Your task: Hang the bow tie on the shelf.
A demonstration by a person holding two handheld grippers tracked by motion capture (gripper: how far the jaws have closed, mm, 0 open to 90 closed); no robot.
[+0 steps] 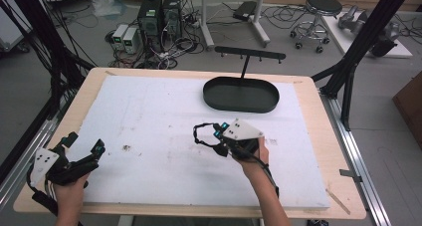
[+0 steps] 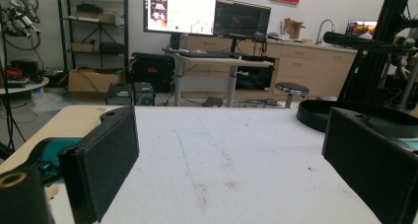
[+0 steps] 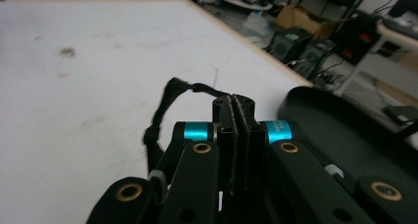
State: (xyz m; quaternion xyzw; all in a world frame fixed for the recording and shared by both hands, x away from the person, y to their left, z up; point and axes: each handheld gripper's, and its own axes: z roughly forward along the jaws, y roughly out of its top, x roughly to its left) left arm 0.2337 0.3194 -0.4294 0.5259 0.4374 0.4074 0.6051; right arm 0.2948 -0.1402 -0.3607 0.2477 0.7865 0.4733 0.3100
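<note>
Right gripper view: strap [image 3: 167,103] pinched in gripper [image 3: 238,103].

Even, soft overhead light, faint shadows on the white counter [image 1: 164,136]; right gripper view's near claw parts blurred, background soft; screens glare bright.

matt white foam-like board [image 1: 164,116] scuffed and stained, pale wooden table [image 1: 318,136] edge, matt black oval metal tray [image 1: 241,95], thin black fabric strap [image 3: 165,108], rough-looking black rubbery pads [image 3: 241,130]
</note>
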